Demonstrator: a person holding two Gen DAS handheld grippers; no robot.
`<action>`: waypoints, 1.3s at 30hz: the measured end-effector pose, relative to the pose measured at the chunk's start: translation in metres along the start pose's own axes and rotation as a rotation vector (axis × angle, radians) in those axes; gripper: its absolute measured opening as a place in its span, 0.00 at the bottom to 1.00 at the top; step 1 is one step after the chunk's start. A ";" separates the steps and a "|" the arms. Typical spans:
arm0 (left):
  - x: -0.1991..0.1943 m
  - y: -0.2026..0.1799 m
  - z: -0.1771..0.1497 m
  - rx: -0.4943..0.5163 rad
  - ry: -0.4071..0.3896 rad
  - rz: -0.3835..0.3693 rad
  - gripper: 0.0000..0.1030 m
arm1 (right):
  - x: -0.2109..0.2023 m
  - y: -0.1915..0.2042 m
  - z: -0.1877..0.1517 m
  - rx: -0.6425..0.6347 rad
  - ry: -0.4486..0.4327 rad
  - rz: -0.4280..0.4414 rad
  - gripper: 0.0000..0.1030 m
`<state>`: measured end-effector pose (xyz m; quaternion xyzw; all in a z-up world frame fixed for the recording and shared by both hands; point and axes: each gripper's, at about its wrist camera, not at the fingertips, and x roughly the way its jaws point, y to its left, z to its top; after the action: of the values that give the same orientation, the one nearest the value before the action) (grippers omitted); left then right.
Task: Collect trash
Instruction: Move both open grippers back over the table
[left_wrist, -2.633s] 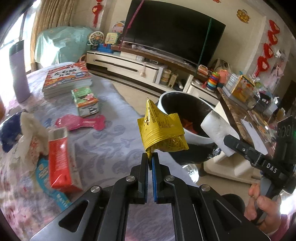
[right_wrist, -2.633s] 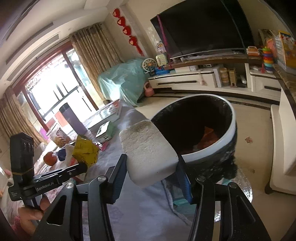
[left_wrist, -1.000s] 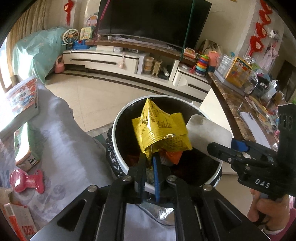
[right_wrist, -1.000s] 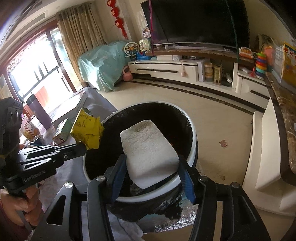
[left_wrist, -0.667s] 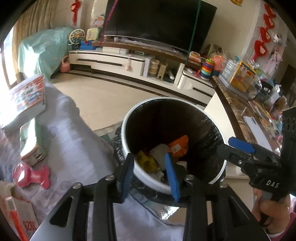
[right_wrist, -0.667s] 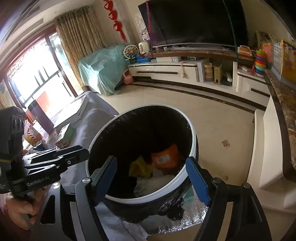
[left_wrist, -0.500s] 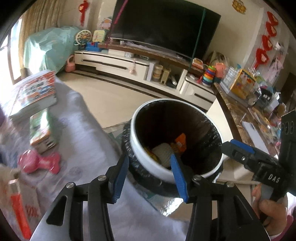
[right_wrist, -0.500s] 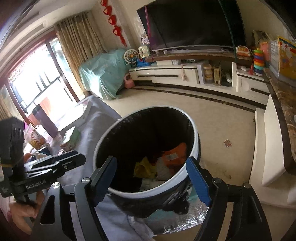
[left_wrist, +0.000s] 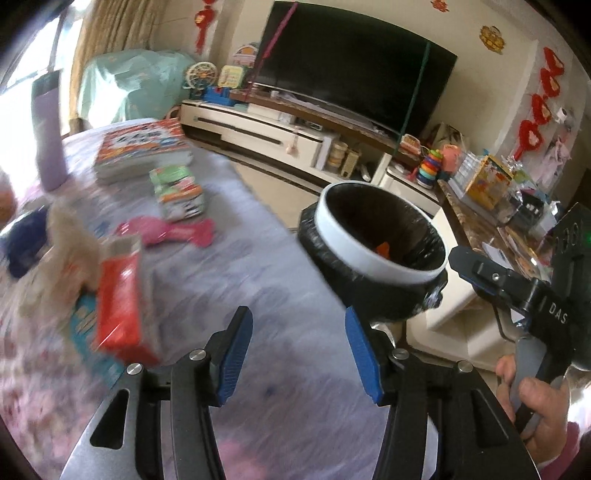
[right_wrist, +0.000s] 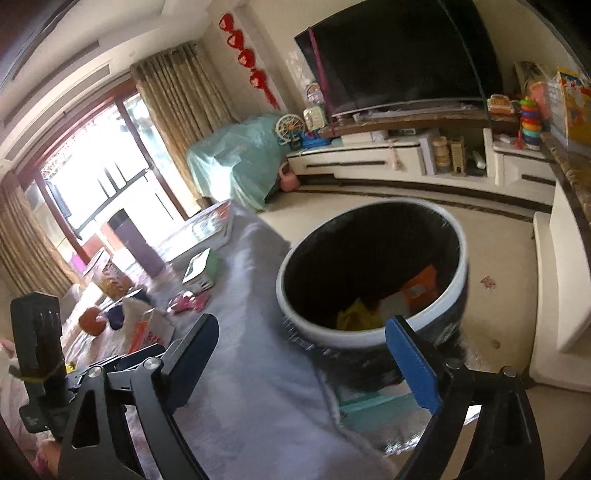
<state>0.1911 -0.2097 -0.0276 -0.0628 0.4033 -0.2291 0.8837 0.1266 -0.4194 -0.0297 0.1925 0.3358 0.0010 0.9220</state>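
1. Since the earlier frames both claws have let go: the yellow wrapper (right_wrist: 354, 317) and the white pad (right_wrist: 391, 304) that they carried now lie inside the bin (right_wrist: 373, 338), and both claws have drawn back from over its mouth toward the table.
2. The left claw (left_wrist: 299, 354) stands wide open, its blue pads (left_wrist: 236, 354) far apart with nothing between them and touching nothing; it hangs over the lilac cloth (left_wrist: 258, 280), just left of the bin (left_wrist: 354, 240).
3. The right claw (right_wrist: 299, 365) is likewise spread wide and empty; its right blue pad (right_wrist: 413, 365) lines up with the near wall of the bin, though whether it touches cannot be told.
4. In the bin, beside the wrapper and the pad, lies an orange packet (right_wrist: 421, 284); from the left wrist view only a sliver of orange (left_wrist: 384, 251) shows past the rim.
5. Left of the bin, on the cloth: a red box (left_wrist: 122, 299) lying on a blue-printed sheet, a pale crumpled wad (left_wrist: 62, 251) just beyond it, a pink toy (left_wrist: 173, 230), and a small green carton (left_wrist: 179, 192).
6. Farther from the bin sit a stack of books (left_wrist: 144, 147) and a purple flask (left_wrist: 48, 136); these are motion-blurred.
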 end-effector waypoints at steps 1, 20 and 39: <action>-0.006 0.005 -0.004 -0.011 -0.003 0.003 0.50 | 0.000 0.004 -0.004 0.001 0.003 0.006 0.90; -0.103 0.108 -0.065 -0.248 -0.050 0.171 0.50 | 0.038 0.099 -0.068 -0.088 0.149 0.164 0.90; -0.118 0.132 -0.063 -0.292 -0.054 0.215 0.50 | 0.075 0.166 -0.076 -0.189 0.161 0.219 0.90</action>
<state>0.1238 -0.0340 -0.0283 -0.1529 0.4129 -0.0708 0.8950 0.1588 -0.2295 -0.0703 0.1395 0.3841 0.1484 0.9005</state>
